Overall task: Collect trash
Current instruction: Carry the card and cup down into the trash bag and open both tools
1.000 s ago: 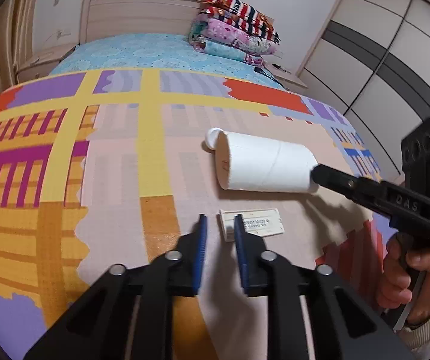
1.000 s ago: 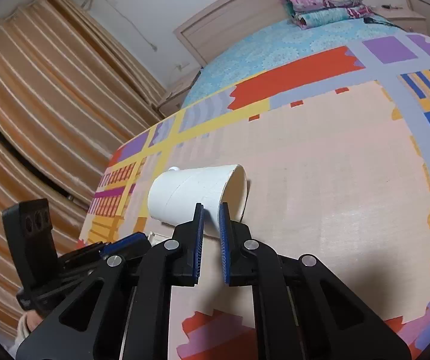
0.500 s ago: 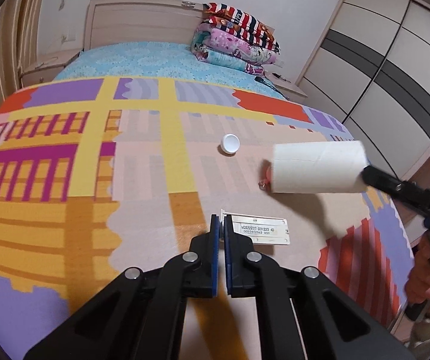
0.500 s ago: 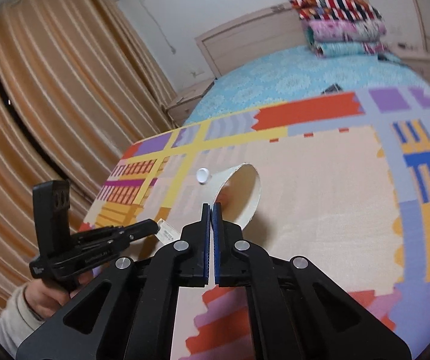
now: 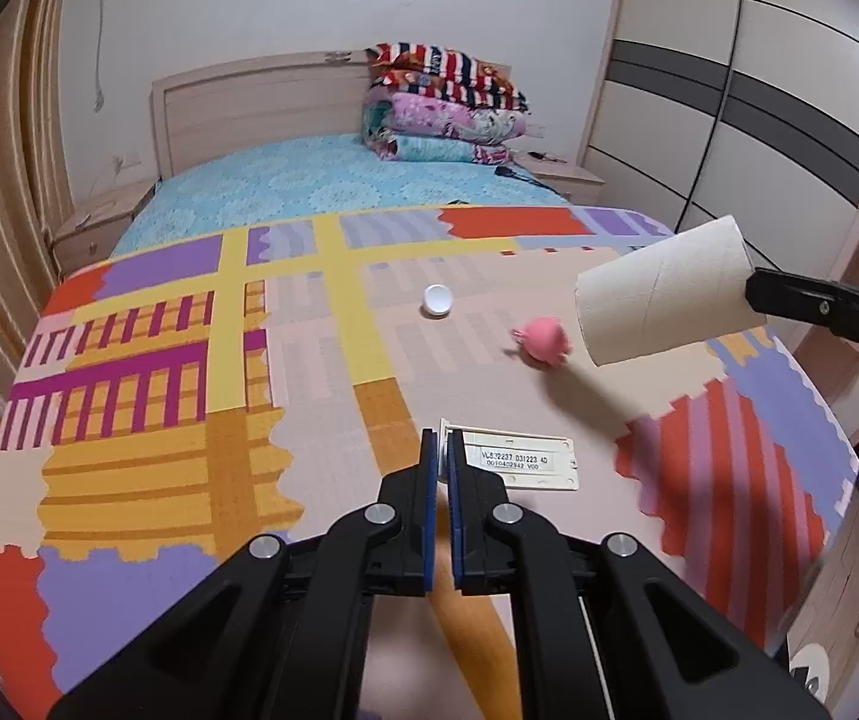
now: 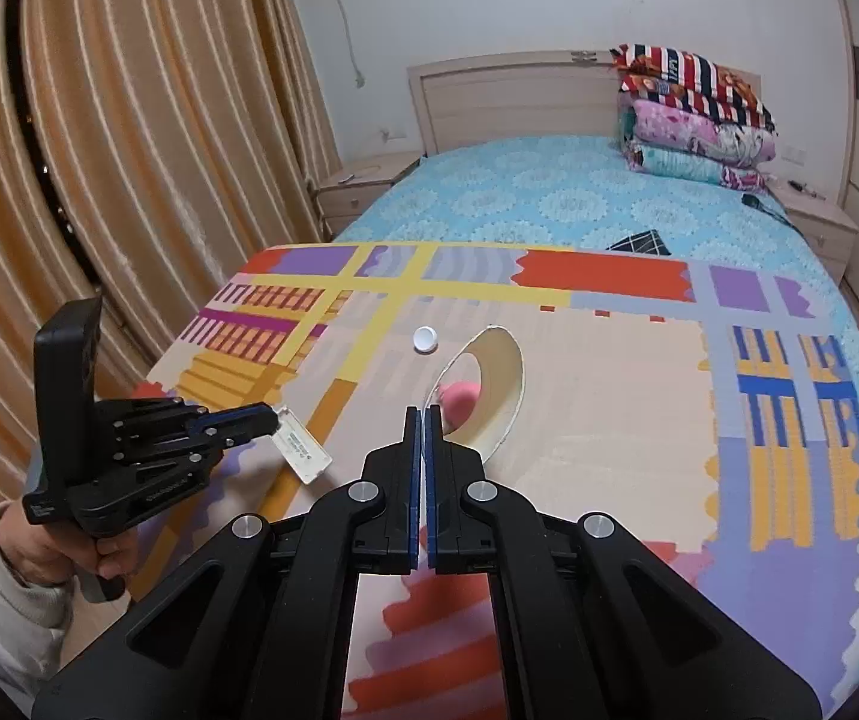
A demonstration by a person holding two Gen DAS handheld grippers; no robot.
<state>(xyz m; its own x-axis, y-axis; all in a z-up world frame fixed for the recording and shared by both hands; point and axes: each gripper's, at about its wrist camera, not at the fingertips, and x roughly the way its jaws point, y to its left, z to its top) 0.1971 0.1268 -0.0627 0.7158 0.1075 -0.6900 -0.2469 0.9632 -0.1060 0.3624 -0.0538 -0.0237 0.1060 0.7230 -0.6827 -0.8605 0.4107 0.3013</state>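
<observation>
While hidden from the left wrist: left hand (image 6: pixel 63 546) on handle.

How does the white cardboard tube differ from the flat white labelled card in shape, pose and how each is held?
The white cardboard tube is a hollow cylinder; the flat white labelled card is a thin rectangle with printed text. The tube is pinched by its rim in the right tongs, its open end facing away from them; the card is pinched by one short end in the left tongs, lying roughly level. Both are white, held clear of the patterned foam mat.
</observation>
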